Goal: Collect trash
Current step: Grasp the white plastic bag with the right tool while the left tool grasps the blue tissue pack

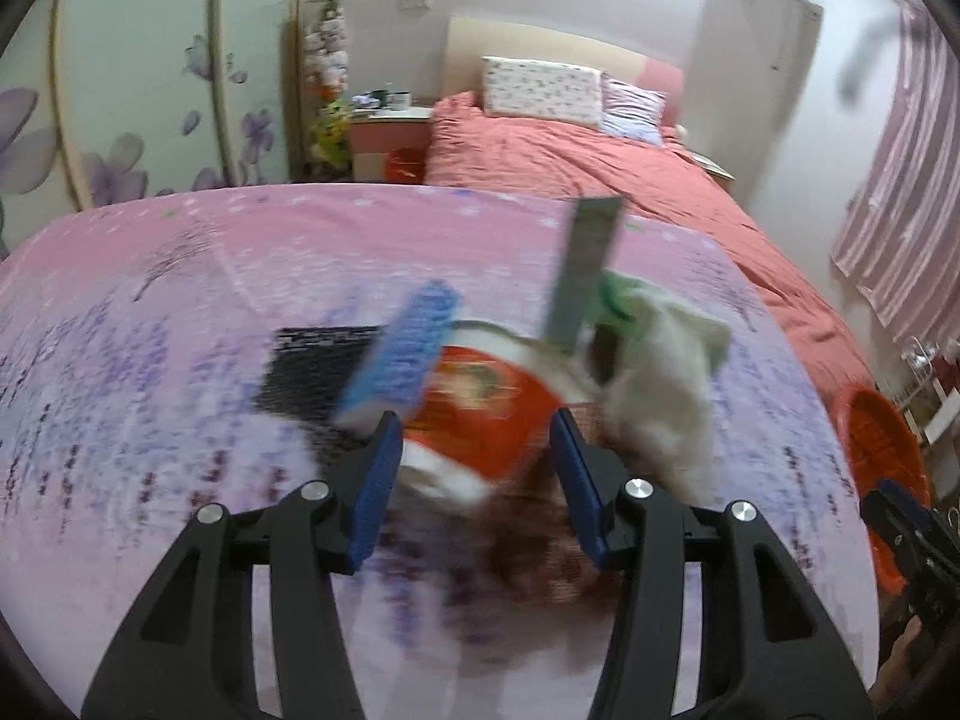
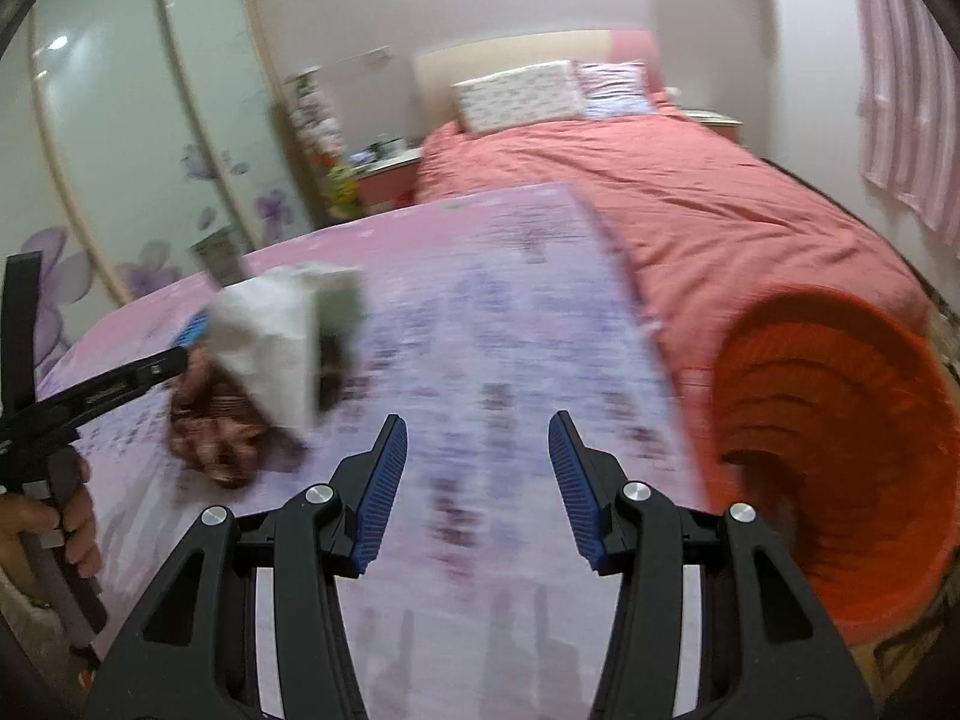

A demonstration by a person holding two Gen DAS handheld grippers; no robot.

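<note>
A blurred pile of trash lies on the pink-purple cloth (image 1: 150, 360): a red and white cup (image 1: 480, 414), a blue packet (image 1: 408, 348), a grey upright carton (image 1: 585, 264), crumpled white paper (image 1: 660, 384) and a brown wrapper (image 1: 540, 516). My left gripper (image 1: 474, 480) is open, its jaws on either side of the red cup, which they do not clamp. My right gripper (image 2: 477, 480) is open and empty above the cloth (image 2: 510, 330). The white paper (image 2: 282, 330) and brown wrapper (image 2: 216, 432) lie to its left. An orange bin (image 2: 840, 450) stands at its right.
A bed with a red cover (image 1: 600, 150) lies behind the cloth-covered surface. A nightstand (image 1: 390, 132) and a wardrobe with flower prints (image 1: 150, 90) stand at the back left. A striped curtain (image 1: 900, 180) hangs at the right. The orange bin (image 1: 882, 456) is off the surface's right edge.
</note>
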